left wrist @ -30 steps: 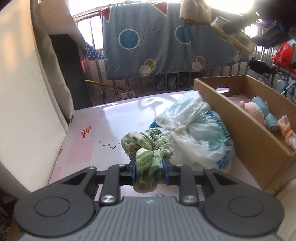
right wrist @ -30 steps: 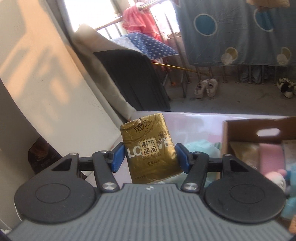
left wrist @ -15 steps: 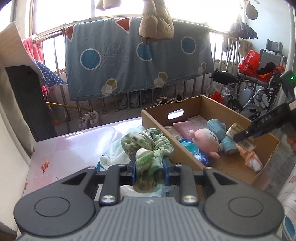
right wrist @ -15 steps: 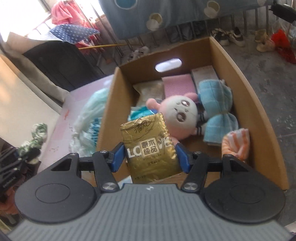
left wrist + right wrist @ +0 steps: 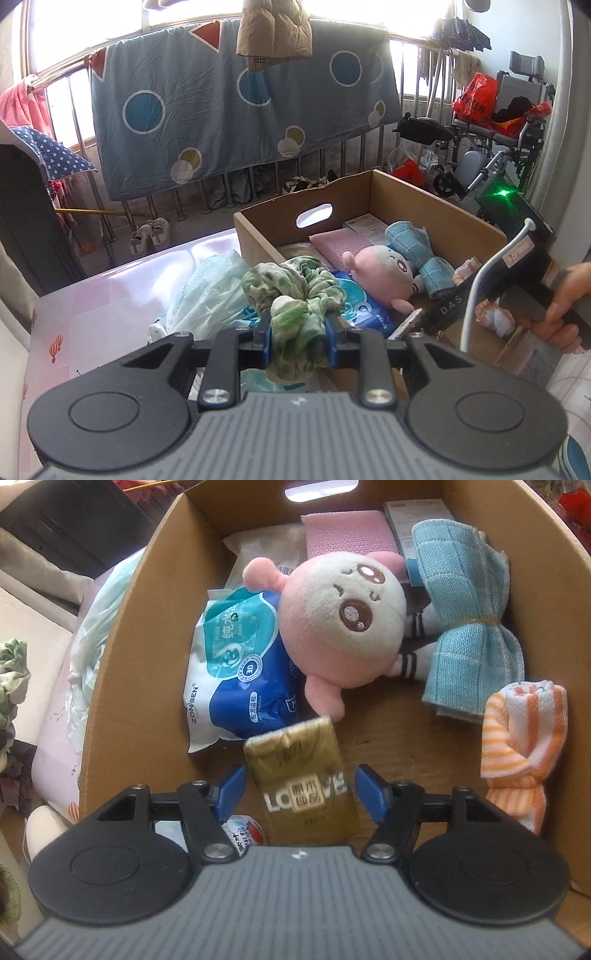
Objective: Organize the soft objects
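My left gripper (image 5: pixel 299 341) is shut on a green patterned cloth scrunchie (image 5: pixel 295 299), held above the near left edge of the cardboard box (image 5: pixel 258 236). My right gripper (image 5: pixel 301 790) is open inside the box (image 5: pixel 110 686); the gold tissue pack (image 5: pixel 301 771) lies on the box floor between its jaws, free of both pads. The right gripper also shows in the left wrist view (image 5: pixel 413 323), low in the box. In the box lie a pink plush doll (image 5: pixel 343 620), a blue wipes pack (image 5: pixel 240 664), a blue cloth (image 5: pixel 469 616) and an orange striped cloth (image 5: pixel 517 746).
A white-green plastic bag (image 5: pixel 210 291) lies on the pink table (image 5: pixel 92 310) left of the box. A pink sponge (image 5: pixel 347 531) and a paper pack sit at the box's far end. A railing with a hung blue sheet (image 5: pixel 240 103) stands behind.
My right gripper has gone down into the box and opened, letting go of the gold tissue pack. My left gripper has moved closer to the box with the scrunchie.
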The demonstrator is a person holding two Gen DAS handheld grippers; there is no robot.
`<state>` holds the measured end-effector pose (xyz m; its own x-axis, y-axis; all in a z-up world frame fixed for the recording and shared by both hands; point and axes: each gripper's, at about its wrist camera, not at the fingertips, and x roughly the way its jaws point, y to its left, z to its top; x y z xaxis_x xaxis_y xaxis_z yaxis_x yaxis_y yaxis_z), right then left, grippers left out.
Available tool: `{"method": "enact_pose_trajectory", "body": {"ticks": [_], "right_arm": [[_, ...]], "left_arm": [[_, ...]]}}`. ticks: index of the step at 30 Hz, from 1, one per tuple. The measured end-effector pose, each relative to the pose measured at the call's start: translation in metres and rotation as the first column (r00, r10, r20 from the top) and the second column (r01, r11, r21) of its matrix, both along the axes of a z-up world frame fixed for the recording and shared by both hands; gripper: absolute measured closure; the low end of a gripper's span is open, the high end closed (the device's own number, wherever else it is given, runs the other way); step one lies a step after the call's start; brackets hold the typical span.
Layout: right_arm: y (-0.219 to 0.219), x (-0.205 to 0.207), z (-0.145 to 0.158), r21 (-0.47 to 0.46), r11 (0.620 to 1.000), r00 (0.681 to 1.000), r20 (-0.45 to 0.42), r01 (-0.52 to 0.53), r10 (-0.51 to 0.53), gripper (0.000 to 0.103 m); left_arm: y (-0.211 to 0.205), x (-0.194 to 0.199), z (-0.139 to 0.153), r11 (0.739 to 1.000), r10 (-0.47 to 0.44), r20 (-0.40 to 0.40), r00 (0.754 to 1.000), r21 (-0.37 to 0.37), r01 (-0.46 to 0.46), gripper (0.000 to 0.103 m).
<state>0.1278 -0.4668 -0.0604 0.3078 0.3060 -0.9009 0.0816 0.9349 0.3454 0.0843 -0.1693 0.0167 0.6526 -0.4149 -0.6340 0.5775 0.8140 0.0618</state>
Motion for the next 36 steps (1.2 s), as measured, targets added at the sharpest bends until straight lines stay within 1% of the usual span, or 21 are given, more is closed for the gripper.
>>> {"method": "enact_pose_trajectory", "body": {"ticks": [1,3,6,9,12,15,18,19,20,21,22,23,25,26,28,29,32,34,36], "right_arm": [[-0.005,-0.002,0.004,0.018,1.000,1.000,0.016,0.016,-0.016,0.030],[-0.016,-0.010,0.014,0.046,0.998,0.998,0.047,0.051,-0.053,0.030],[-0.038,-0.031,0.039,0.099,0.988,0.985,0.120,0.116,-0.127,0.029],[-0.064,-0.057,0.068,0.158,0.969,0.954,0.204,0.189,-0.220,0.028],[-0.090,-0.087,0.094,0.195,0.945,0.911,0.272,0.263,-0.310,0.026],[-0.109,-0.116,0.108,0.226,0.919,0.875,0.299,0.323,-0.381,0.025],[-0.122,-0.140,0.110,0.265,0.891,0.849,0.293,0.370,-0.439,0.025],[-0.124,-0.148,0.108,0.273,0.883,0.844,0.286,0.383,-0.454,0.024],[-0.126,-0.159,0.106,0.281,0.873,0.837,0.280,0.397,-0.471,0.024],[-0.128,-0.166,0.104,0.288,0.865,0.831,0.273,0.410,-0.485,0.024],[-0.128,-0.175,0.101,0.296,0.856,0.825,0.264,0.423,-0.499,0.024],[-0.130,-0.183,0.099,0.307,0.847,0.820,0.255,0.434,-0.513,0.023],[-0.132,-0.194,0.094,0.328,0.829,0.808,0.243,0.452,-0.537,0.023],[-0.133,-0.201,0.094,0.336,0.822,0.801,0.245,0.459,-0.547,0.023],[-0.133,-0.211,0.095,0.343,0.817,0.788,0.263,0.463,-0.557,0.023],[-0.132,-0.216,0.097,0.343,0.817,0.781,0.278,0.464,-0.560,0.023],[-0.126,-0.228,0.108,0.348,0.825,0.766,0.330,0.445,-0.552,0.023],[-0.116,-0.234,0.115,0.350,0.837,0.767,0.356,0.420,-0.534,0.022],[-0.103,-0.238,0.121,0.331,0.856,0.772,0.384,0.397,-0.507,0.021]], "left_arm": [[-0.003,0.001,0.000,1.000,-0.009,-0.001,1.000,0.000,0.009,0.075],[-0.010,0.002,0.000,1.000,-0.026,-0.007,1.000,-0.001,0.026,0.075],[-0.026,0.004,0.000,0.998,-0.062,-0.025,0.998,-0.013,0.062,0.075],[-0.048,0.007,-0.001,0.993,-0.113,-0.062,0.992,-0.027,0.111,0.075],[-0.077,0.011,-0.007,0.986,-0.167,-0.110,0.980,-0.041,0.163,0.075],[-0.109,0.014,-0.015,0.979,-0.203,-0.142,0.969,-0.054,0.197,0.075],[-0.142,0.018,-0.027,0.974,-0.227,-0.155,0.961,-0.060,0.220,0.073],[-0.151,0.019,-0.033,0.974,-0.228,-0.160,0.960,-0.054,0.222,0.068],[-0.160,0.020,-0.039,0.974,-0.227,-0.173,0.959,-0.042,0.223,0.059],[-0.168,0.022,-0.049,0.974,-0.224,-0.202,0.954,-0.026,0.223,0.054],[-0.174,0.025,-0.057,0.975,-0.217,-0.236,0.947,-0.012,0.221,0.047],[-0.177,0.026,-0.063,0.976,-0.212,-0.264,0.941,-0.004,0.218,0.046],[-0.172,0.029,-0.068,0.979,-0.197,-0.305,0.932,-0.017,0.201,0.045],[-0.166,0.030,-0.068,0.982,-0.189,-0.313,0.931,-0.035,0.188,0.042],[-0.155,0.031,-0.063,0.984,-0.177,-0.316,0.932,-0.064,0.165,0.038],[-0.148,0.030,-0.059,0.985,-0.169,-0.310,0.935,-0.072,0.154,0.038],[-0.125,0.029,-0.043,0.989,-0.142,-0.296,0.944,-0.093,0.119,0.034],[-0.106,0.025,-0.030,0.989,-0.127,-0.278,0.952,-0.111,0.099,0.032],[-0.084,0.019,-0.018,0.989,-0.101,-0.255,0.962,-0.127,0.070,0.026]]}}
